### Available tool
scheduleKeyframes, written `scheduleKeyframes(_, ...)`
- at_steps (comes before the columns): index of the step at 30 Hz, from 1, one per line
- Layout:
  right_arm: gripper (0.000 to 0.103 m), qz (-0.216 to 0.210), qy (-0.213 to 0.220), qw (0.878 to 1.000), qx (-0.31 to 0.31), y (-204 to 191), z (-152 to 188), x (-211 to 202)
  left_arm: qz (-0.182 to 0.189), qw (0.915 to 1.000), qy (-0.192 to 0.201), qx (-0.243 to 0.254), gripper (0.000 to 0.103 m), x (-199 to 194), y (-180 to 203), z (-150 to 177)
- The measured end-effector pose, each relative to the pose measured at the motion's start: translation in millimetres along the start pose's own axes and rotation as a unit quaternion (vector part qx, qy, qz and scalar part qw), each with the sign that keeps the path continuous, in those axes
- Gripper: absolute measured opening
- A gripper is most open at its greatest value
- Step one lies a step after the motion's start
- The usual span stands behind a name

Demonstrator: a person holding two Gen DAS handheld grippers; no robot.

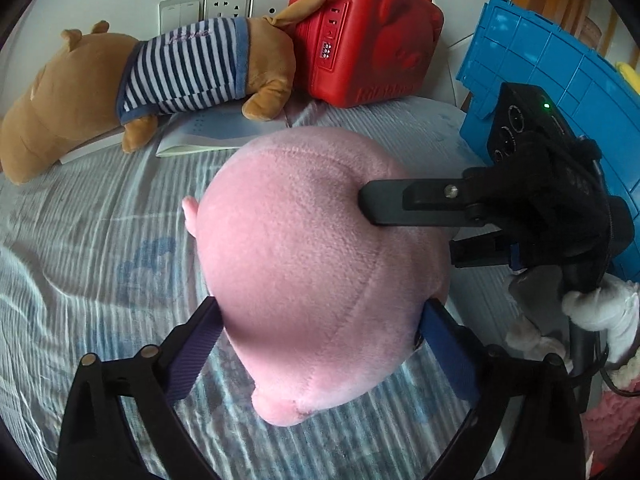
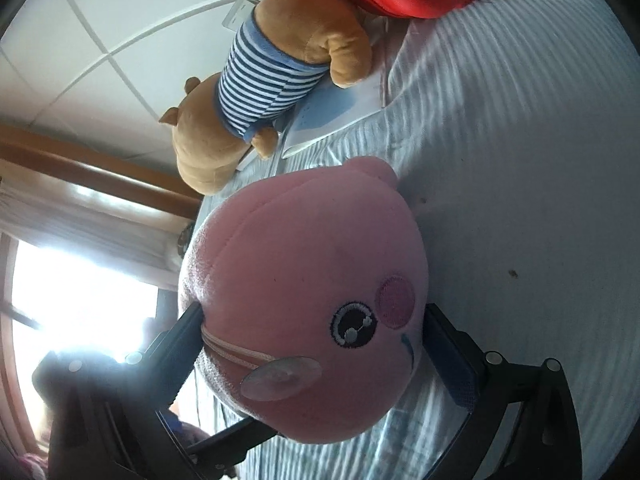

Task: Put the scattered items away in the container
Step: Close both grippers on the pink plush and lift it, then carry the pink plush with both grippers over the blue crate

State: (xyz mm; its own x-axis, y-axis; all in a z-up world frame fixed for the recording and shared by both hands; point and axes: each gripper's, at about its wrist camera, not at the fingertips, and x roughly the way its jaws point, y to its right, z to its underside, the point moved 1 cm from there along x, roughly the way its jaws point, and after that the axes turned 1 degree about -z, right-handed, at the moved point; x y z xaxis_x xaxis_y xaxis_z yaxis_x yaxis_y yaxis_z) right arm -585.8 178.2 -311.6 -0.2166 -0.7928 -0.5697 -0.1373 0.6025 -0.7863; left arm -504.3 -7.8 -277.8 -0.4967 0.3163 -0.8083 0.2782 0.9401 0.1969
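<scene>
A round pink plush toy (image 1: 312, 272) with an embroidered eye and a clear suction cup (image 2: 280, 378) is held just above the striped bedsheet (image 1: 80, 240). My left gripper (image 1: 320, 340) is shut on its near end, one pad pressed on each side. My right gripper (image 2: 312, 344) is shut on the same toy from the right; its upper finger (image 1: 400, 204) presses into the toy's top in the left wrist view. The blue plastic container (image 1: 560, 80) stands at the right, behind the right gripper.
A brown plush dog in a striped shirt (image 1: 152, 80) lies at the back on a booklet (image 1: 216, 136). A red toy suitcase (image 1: 360, 36) stands behind it against the wall. White and pink plush items (image 1: 608, 320) sit at the right edge. A window (image 2: 80, 300) is at the left.
</scene>
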Motion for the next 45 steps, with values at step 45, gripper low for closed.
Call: scheduleKeyframes(45,0.097,0.038,0.197,0.942,-0.269,-247.2,166.7,-185.6,-0.03,0.9771,0.186,0.098,0.091,-286.8,108.5,70.6)
